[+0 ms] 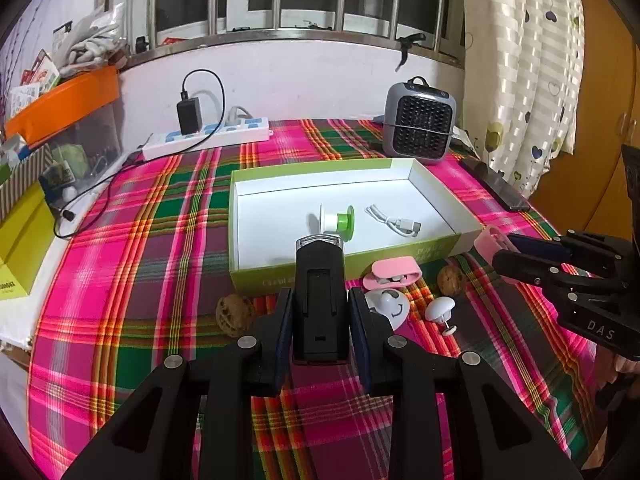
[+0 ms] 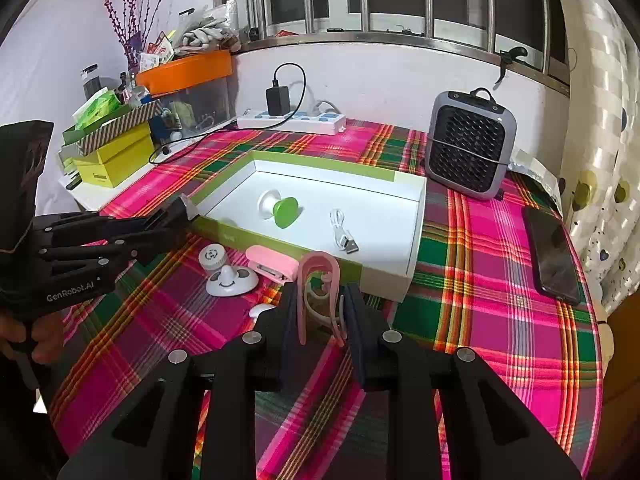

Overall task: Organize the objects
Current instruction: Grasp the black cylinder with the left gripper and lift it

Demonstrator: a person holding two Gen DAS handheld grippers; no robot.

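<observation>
Plaid tablecloth [image 1: 160,240], walnuts [image 1: 234,314] left-view only

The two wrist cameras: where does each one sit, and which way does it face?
Left wrist: on the left gripper, facing the window over the green box; jaws hold a black device; the right gripper shows at right.
Right wrist: on the right gripper, same direction; jaws hold a pink clip; the left gripper shows at left.
Shared: box, grey fan, power strip.
</observation>
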